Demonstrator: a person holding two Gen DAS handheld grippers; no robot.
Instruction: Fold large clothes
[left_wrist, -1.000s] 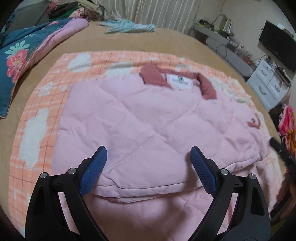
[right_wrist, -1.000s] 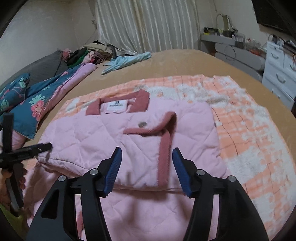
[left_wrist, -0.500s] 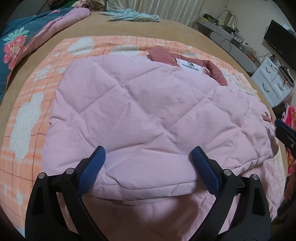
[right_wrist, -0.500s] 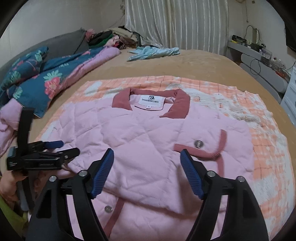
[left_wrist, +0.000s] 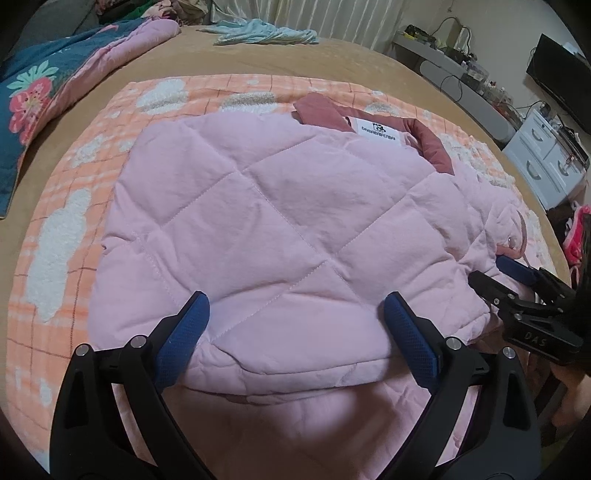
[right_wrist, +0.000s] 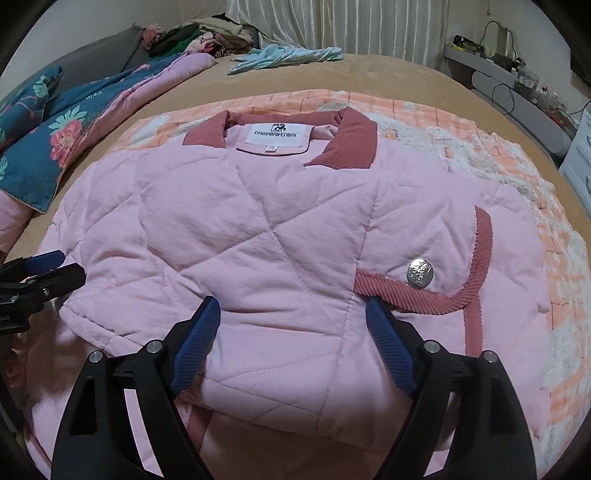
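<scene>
The pink quilted jacket lies folded on the orange checked fleece blanket, which is spread over the tan bed cover. The left gripper sits at the jacket's near folded edge, jaws wide apart with the fold between them. The right gripper stands likewise at the near edge, to the left gripper's right. Ahead of both, the dusty-rose ribbed collar marks the jacket's far end. The silver snap button lies just right of the right gripper. The teal floral quilt lies far left; the pale blue garment lies beyond the blanket.
</scene>
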